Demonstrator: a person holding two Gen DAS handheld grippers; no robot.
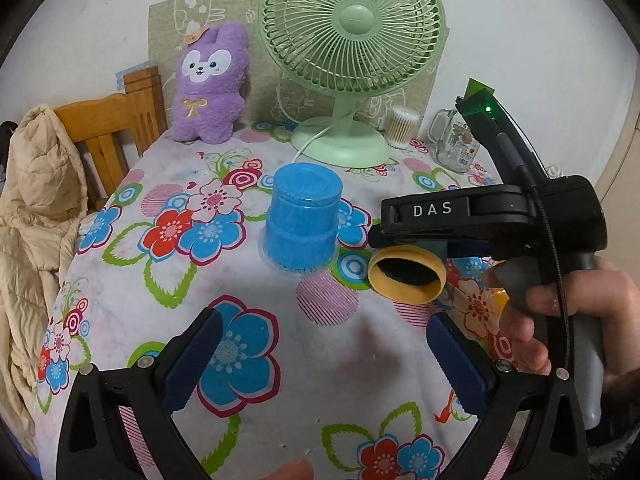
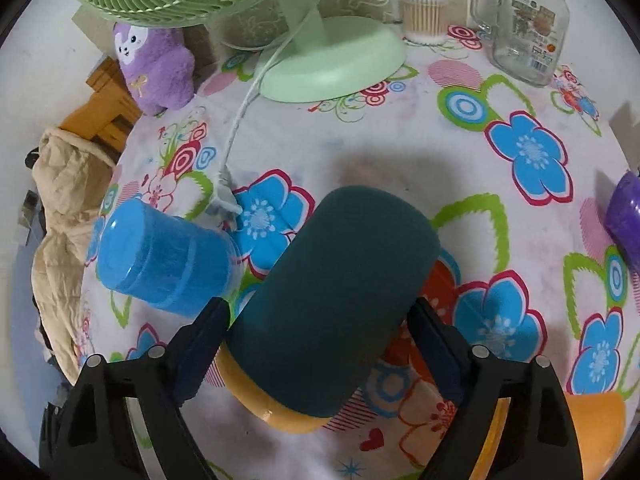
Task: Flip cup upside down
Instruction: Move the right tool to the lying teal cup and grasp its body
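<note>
A dark teal cup with a yellow rim (image 2: 332,312) is held between my right gripper's (image 2: 320,336) blue pads (image 2: 202,344), tilted above the floral tablecloth with its base pointing away. In the left wrist view the same cup (image 1: 408,278) shows its yellow rim and dark inside, held sideways under the right gripper (image 1: 400,240). A blue cup (image 1: 302,218) stands upside down on the table; it also shows in the right wrist view (image 2: 164,260). My left gripper (image 1: 324,360) is open and empty, low over the table in front of the blue cup.
A green desk fan (image 1: 348,68) with its white cord (image 2: 236,120), a purple plush toy (image 1: 210,84), a cotton-swab jar (image 1: 402,126) and a glass mug jar (image 2: 524,24) stand at the back. A purple cup (image 2: 626,220) and an orange cup (image 2: 592,432) are at right. A wooden chair (image 1: 116,136) with a beige jacket stands left.
</note>
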